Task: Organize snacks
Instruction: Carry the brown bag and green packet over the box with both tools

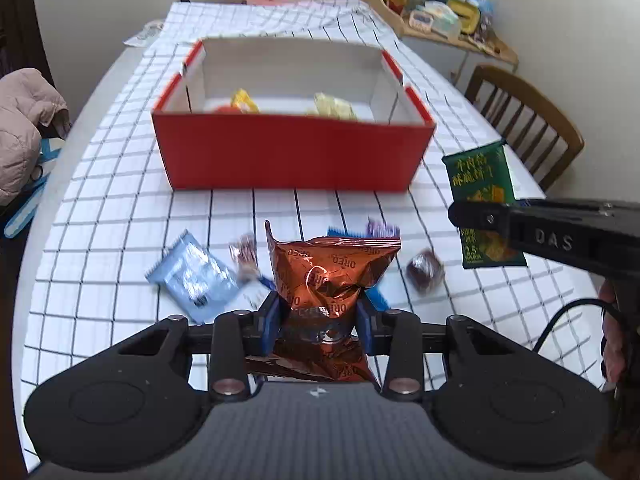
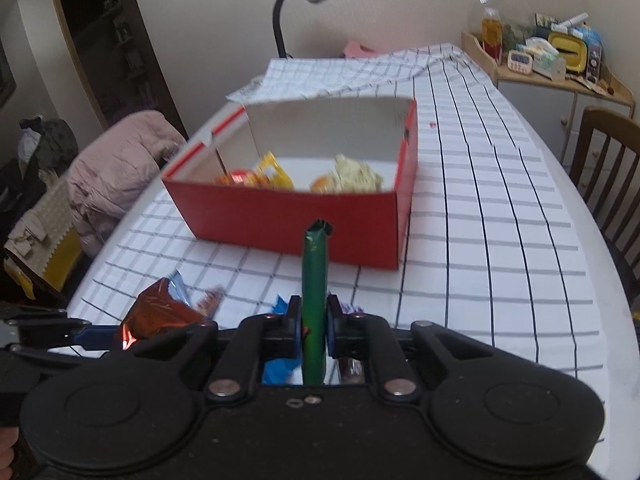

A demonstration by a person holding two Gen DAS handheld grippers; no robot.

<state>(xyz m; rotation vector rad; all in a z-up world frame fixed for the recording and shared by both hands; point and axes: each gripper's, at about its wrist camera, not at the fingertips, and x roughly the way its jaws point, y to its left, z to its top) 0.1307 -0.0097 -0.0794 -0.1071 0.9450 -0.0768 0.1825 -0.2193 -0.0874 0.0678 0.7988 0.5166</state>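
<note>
Above checked cloth (image 1: 120,184), tongs (image 1: 320,316) gripping Oreo packet (image 1: 332,272)

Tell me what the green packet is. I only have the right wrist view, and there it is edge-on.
Observer: The left wrist view shows the flat face of the green packet. It has yellow characters, and crackers are pictured lower down.
Operator: Where does the right gripper hold it?
Observer: The right gripper pinches it across the middle, clear of the cloth.
Operator: And the orange packet at my left edge?
Observer: The orange packet has OREO printed all over it. The left gripper is shut on its lower part.
Operator: Anything loose that I miss?
Observer: A dark round sweet lies on the cloth, between the two packets.
</note>
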